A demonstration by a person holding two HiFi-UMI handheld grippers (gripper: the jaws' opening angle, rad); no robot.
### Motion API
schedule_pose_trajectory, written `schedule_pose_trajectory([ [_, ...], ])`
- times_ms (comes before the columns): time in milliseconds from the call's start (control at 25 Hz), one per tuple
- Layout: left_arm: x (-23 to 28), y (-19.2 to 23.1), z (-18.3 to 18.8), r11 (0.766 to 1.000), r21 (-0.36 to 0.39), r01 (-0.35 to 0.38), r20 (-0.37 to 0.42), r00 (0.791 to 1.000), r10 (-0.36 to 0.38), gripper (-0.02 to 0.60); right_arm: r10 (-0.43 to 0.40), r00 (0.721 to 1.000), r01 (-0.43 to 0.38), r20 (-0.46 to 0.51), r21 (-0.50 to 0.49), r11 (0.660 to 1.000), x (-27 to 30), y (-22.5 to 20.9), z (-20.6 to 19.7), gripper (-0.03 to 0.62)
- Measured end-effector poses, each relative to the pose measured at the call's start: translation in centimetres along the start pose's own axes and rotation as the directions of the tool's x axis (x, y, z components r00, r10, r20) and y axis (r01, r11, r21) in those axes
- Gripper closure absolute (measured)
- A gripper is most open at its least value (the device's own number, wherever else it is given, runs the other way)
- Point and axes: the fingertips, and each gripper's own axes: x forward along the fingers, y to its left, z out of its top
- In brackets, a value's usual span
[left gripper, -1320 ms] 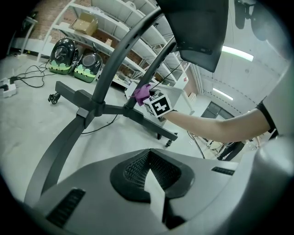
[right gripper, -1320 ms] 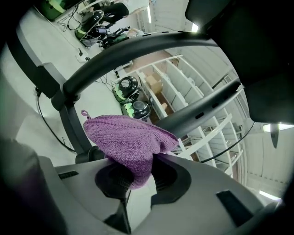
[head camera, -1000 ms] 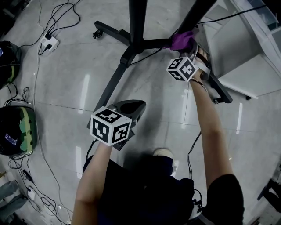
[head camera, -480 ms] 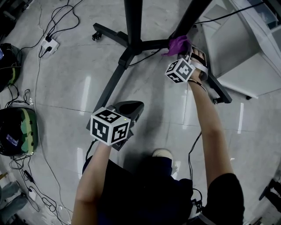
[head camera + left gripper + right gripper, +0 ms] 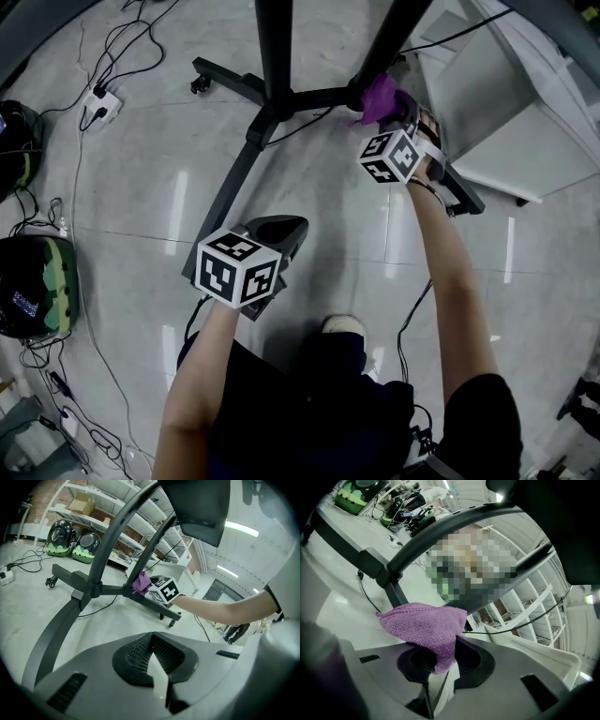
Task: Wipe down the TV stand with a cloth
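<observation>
Overhead first, from the head view. The right gripper is out at full reach, pressing the purple cloth against the TV stand where a slanted upright meets the base crossbar. The left gripper hangs low and near the body, well apart from the stand and touching nothing. A thin cable trails along the floor beneath the crossbar.

Left gripper view: jaws are drawn together with nothing between them. Beyond them the cloth shows as a small purple wad at the joint. A caster sits under the far leg.

Right gripper view: jaws are clamped on a lower fold of the cloth; most of it fans out loose above the tips, with the dark tubing just beyond.

Risks, as I judge them:
- Only a narrow fold is gripped, so a hard drag along the tube could pull the cloth free.
- The stand is on casters and unbraced by the left gripper; a firm push may roll it.
- The loose edge could snag the cable.
</observation>
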Motion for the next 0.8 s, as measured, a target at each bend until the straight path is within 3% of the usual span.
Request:
schedule_pose_trajectory([
  [440, -1.1, -0.9, 0.5, 1.0, 0.018, 0.002, 0.024, 1.0, -0.002, 0.575, -0.179, 0.984, 0.178, 0.011, 0.06, 0.982, -3.3, -10.6, -0.2, 0.497],
  [600, -1.4, -1.0, 1.0, 1.0, 0.02, -0.004, 0.037, 0.999, 0.004, 0.575, -0.278, 0.957, 0.256, 0.084, 0.212, 0.943, -4.3, -16.7, 1.6, 0.497],
  [800, -1.4, -0.4, 0.8, 1.0, 0.019, -0.016, 0.033, 0.999, 0.015, 0.575, -0.377, 0.915, 0.32, 0.142, 0.313, 0.894, -4.4, -23.0, 4.0, 0.497],
])
